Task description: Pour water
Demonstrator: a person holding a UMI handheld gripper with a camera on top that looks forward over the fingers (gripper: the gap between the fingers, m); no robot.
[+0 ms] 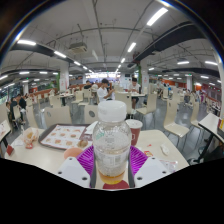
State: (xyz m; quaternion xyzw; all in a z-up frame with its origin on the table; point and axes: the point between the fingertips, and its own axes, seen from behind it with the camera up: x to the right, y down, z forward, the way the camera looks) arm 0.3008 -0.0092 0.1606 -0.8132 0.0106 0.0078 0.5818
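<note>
Claw (111, 172) grips upright water bottle (111, 140) between both fingers.

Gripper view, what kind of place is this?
Probably a canteen or cafeteria: rows of tables and chairs under long ceiling lights, with a food tray beyond the gripper, which is shut on a bottle.

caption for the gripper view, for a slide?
Jaws shut on a capped clear water bottle, a red cup just beyond it on a canteen table.
</note>
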